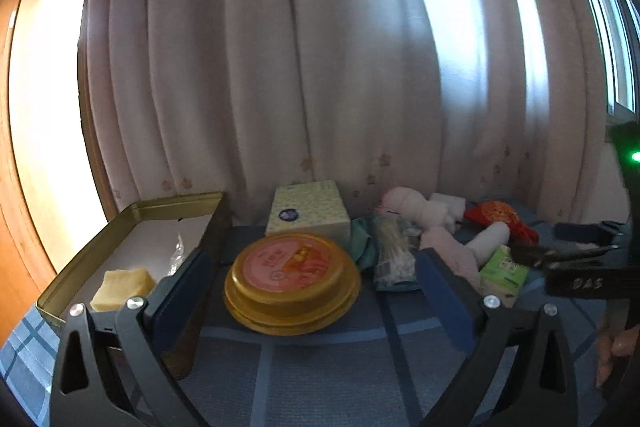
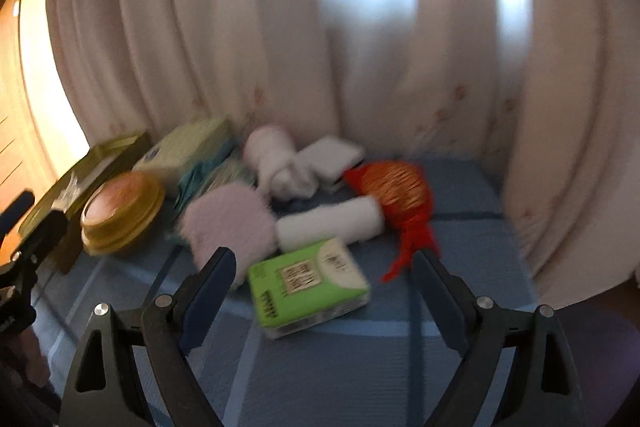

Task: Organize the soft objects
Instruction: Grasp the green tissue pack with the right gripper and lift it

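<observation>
A pile of soft things lies on the blue checked cloth: a green tissue pack, a pink fluffy cloth, a rolled white towel, a white plush toy, a white folded cloth and a red-orange mesh pouch. My right gripper is open, with the green tissue pack between its fingers. My left gripper is open, just in front of a round gold tin. An open gold metal box on the left holds a yellow sponge.
A pale green tissue box stands behind the round tin. A packet of cotton swabs and a teal cloth lie beside it. A pink curtain closes the back. The right gripper shows at the edge of the left view.
</observation>
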`<act>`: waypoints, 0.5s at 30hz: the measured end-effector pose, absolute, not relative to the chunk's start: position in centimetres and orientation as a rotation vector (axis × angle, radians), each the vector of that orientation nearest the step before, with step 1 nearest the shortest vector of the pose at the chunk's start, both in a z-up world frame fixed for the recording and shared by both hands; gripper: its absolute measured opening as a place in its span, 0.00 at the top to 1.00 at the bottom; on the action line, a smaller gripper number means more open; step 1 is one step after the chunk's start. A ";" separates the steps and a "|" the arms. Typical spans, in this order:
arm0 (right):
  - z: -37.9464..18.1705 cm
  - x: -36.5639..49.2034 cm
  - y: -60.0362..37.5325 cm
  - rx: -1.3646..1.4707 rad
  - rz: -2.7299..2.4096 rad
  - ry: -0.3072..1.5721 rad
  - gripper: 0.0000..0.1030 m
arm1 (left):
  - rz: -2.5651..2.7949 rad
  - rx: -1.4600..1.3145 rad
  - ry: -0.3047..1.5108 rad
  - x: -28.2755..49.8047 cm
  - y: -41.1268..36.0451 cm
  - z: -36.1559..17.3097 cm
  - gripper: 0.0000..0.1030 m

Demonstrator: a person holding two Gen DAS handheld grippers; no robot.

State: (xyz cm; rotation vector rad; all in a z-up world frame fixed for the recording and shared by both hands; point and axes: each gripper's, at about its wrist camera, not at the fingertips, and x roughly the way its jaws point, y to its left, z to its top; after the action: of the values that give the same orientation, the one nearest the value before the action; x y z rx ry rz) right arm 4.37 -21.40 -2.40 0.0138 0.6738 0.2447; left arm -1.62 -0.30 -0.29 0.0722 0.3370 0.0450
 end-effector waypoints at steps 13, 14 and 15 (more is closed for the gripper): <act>-5.7 7.4 -18.1 -0.122 0.308 0.884 0.12 | 0.043 0.078 0.371 -1.2 -0.9 -0.6 0.00; -5.8 7.4 -18.1 -0.119 0.312 0.889 0.17 | 0.042 0.080 0.371 -1.2 -1.0 -0.6 0.00; -5.8 7.3 -18.0 -0.119 0.315 0.888 0.22 | 0.043 0.081 0.373 -1.1 -1.0 -0.6 0.00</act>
State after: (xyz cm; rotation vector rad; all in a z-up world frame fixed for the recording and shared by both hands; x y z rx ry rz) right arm 7.31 -18.04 -5.78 -0.1186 0.8879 0.3153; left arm -1.15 -0.99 -0.59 0.0812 0.3728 0.0427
